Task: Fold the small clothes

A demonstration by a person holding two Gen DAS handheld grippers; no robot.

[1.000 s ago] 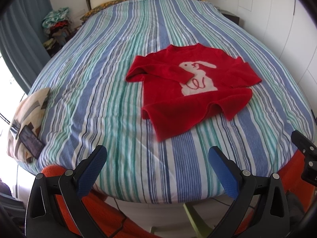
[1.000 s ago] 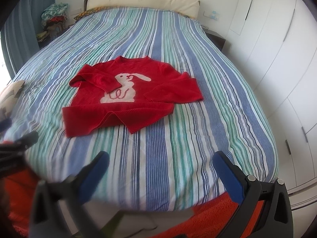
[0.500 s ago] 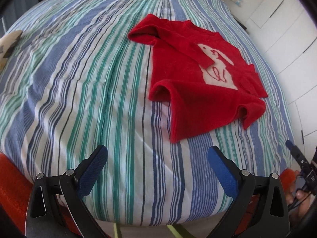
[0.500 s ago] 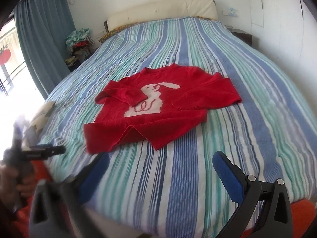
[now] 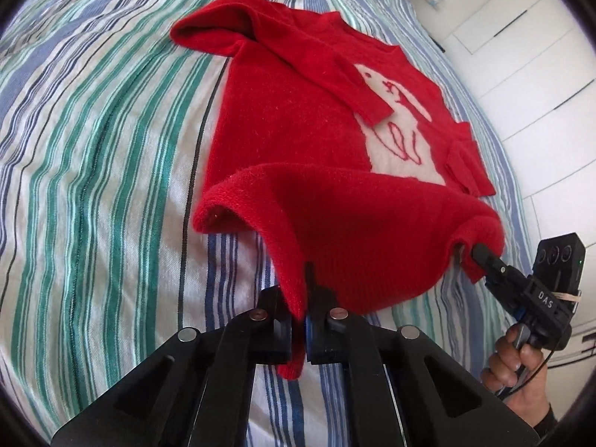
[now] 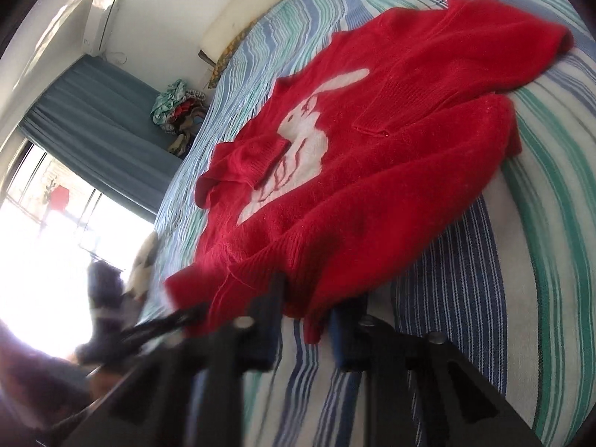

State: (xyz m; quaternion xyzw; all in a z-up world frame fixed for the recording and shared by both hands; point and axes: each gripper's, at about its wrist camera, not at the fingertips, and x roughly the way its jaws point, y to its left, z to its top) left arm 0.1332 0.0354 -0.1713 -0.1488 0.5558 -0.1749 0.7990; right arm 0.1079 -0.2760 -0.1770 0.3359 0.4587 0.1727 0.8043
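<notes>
Now the red sweater lies front-up on the striped bed, close to the bed's near edge, its white rabbit motif facing up. Its long axis runs from the hem at the near edge toward the neck, which points at the head of the bed; both sleeves are folded in across the chest.

Each hand-held gripper has just been closing onto the hem. The left hand-held gripper has its jaws pressed together on one corner of the hem, red knit sandwiched between the pads and hanging out below them. The right hand-held gripper, blurred in its own view, has the opposite corner of the hem between its jaws; from the left wrist view its tip sits pinched on that corner, with the person's hand around the handle. Between the two grips the hem is lifted off the sheet in an arch, while the rest rests flat.
</notes>
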